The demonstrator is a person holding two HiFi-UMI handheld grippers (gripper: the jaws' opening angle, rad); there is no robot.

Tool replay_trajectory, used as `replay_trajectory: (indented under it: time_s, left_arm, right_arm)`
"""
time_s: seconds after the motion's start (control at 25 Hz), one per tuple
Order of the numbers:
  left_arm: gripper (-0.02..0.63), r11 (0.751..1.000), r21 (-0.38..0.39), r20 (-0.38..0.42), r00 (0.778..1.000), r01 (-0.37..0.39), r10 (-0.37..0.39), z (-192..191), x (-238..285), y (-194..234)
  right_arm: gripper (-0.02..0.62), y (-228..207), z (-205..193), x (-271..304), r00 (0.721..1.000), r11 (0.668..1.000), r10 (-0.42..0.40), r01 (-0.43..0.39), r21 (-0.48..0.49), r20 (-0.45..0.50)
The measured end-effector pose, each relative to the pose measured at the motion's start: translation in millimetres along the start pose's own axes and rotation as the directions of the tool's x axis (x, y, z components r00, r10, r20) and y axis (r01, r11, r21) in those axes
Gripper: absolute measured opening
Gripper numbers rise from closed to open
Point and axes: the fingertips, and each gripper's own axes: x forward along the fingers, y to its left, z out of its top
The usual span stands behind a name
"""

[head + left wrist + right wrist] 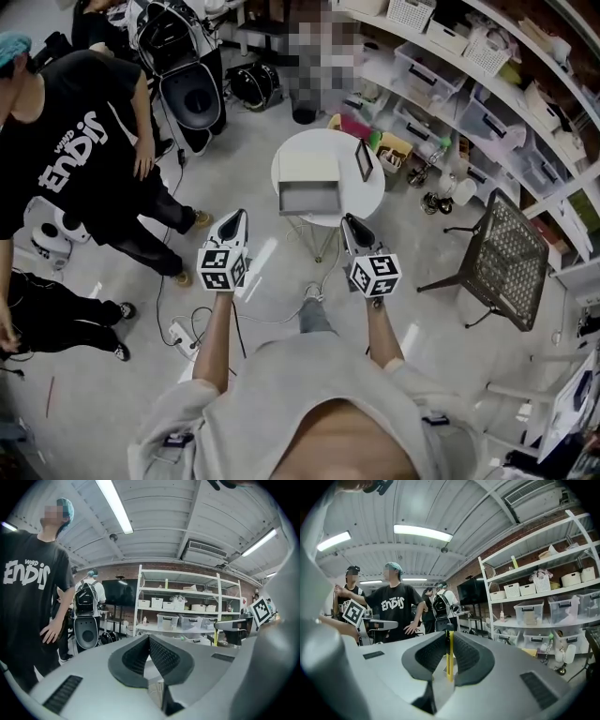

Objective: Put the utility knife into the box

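A yellow utility knife (449,660) with a black tip stands upright between the pads of my right gripper (449,637), which is shut on it. In the head view the right gripper (349,223) hangs just short of the round white table's (373,192) near edge. An open grey box (307,195) rests on that table, with a small dark-framed panel (364,159) propped to its right. My left gripper (236,217) is level with the right one, left of the table. Its jaws (149,639) meet at the tips with nothing between them.
A person in a black T-shirt (84,150) stands to the left beside black equipment (187,84). A metal mesh chair (506,258) is on the right. Shelves with plastic bins (469,103) run along the far right. Cables and a power strip (183,330) lie on the floor.
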Motion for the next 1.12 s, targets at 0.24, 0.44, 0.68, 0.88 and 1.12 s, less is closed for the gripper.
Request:
replay_trajectory:
  time_s: [0.24,0.44,0.68,0.88,1.12]
  left_arm:
    - [0.018,0.999,-0.002,0.002,0.999,-0.045,0.045,22.9,52.0,9.2]
    - [0.02,0.996,-0.005,0.0,0.996,-0.084,0.084,34.7,89.7,22.4]
    - [0.02,0.993,-0.002,0.001,0.993,-0.122,0.122,44.7,130.2,31.8]
    - [0.018,0.989,-0.012,-0.012,0.989,-0.146,0.146,44.2,150.0,40.6]
    - [0.018,0.987,-0.023,-0.032,0.987,-0.159,0.158,37.5,160.5,49.6]
  right_arm:
    - [0.069,-36.0,22.9,52.3,0.998,0.998,0.056,-0.056,-0.002,-0.004]
    - [0.069,-59.3,36.1,94.8,0.995,0.995,0.097,-0.098,-0.003,-0.006]
    - [0.069,-82.8,46.1,137.5,0.989,0.989,0.147,-0.147,-0.002,-0.006]
    - [0.069,-91.2,49.0,165.7,0.983,0.984,0.18,-0.18,-0.001,-0.019]
    - [0.069,-94.1,43.8,186.5,0.979,0.98,0.199,-0.198,0.007,-0.044]
